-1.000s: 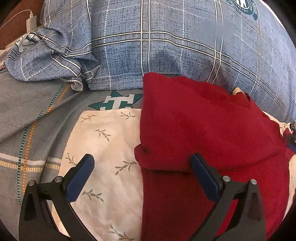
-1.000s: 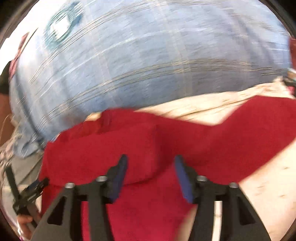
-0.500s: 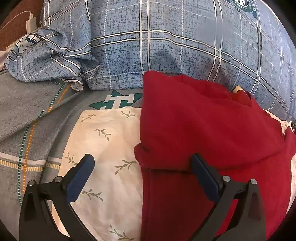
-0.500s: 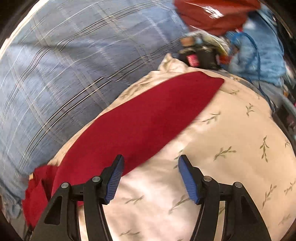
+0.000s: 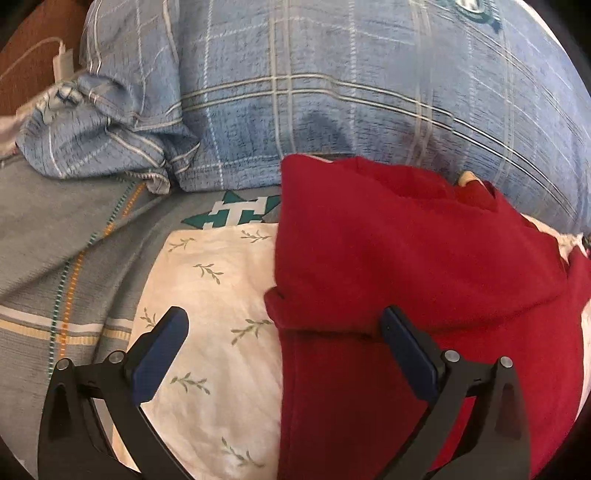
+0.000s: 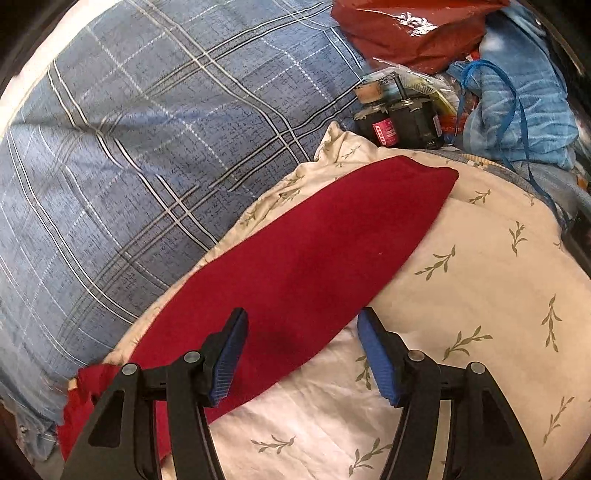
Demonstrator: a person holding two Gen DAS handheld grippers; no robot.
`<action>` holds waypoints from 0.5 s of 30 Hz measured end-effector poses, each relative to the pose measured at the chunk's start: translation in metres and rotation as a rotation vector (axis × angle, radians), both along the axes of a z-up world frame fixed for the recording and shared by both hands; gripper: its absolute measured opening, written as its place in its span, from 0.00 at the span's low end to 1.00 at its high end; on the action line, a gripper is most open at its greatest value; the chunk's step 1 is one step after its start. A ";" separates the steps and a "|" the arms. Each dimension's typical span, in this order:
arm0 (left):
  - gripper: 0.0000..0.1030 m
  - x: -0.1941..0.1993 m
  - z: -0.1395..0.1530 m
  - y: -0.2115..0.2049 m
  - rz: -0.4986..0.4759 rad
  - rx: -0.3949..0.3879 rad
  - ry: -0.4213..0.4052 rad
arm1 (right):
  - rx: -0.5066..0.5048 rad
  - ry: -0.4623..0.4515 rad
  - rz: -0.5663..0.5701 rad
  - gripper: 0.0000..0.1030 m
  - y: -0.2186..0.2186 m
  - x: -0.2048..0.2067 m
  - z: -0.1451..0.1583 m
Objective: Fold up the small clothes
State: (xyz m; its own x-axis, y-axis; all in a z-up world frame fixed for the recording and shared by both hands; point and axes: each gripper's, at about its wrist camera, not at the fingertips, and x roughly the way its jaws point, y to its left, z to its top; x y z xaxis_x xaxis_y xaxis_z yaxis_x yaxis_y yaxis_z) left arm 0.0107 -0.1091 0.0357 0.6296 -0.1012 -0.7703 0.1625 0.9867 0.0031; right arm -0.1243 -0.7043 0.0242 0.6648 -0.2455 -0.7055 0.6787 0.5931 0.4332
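Note:
A dark red garment (image 5: 424, 280) lies partly folded on a white leaf-print cushion (image 5: 207, 306). One side is folded over its body, with the fold edge between my fingers. My left gripper (image 5: 284, 350) is open and empty, just above the garment's left edge. In the right wrist view a long red sleeve (image 6: 314, 266) stretches flat across the cushion (image 6: 480, 295) toward the far right. My right gripper (image 6: 301, 356) is open and empty, hovering over the sleeve's near part.
A large blue plaid pillow (image 5: 369, 92) lies behind the garment, also in the right wrist view (image 6: 129, 147). Crumpled plaid cloth (image 5: 103, 136) sits at far left on a grey striped blanket (image 5: 44, 258). A black motor (image 6: 402, 122), red bag (image 6: 413, 29) and blue cloth (image 6: 517, 103) clutter the far right.
My right gripper swung right from the garment's body to the outstretched sleeve and has settled there. My left gripper stayed open in nearly the same place.

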 end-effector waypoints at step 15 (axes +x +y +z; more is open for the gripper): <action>1.00 -0.035 0.016 -0.040 -0.068 0.077 -0.038 | 0.001 -0.079 0.048 0.09 -0.042 0.007 -0.002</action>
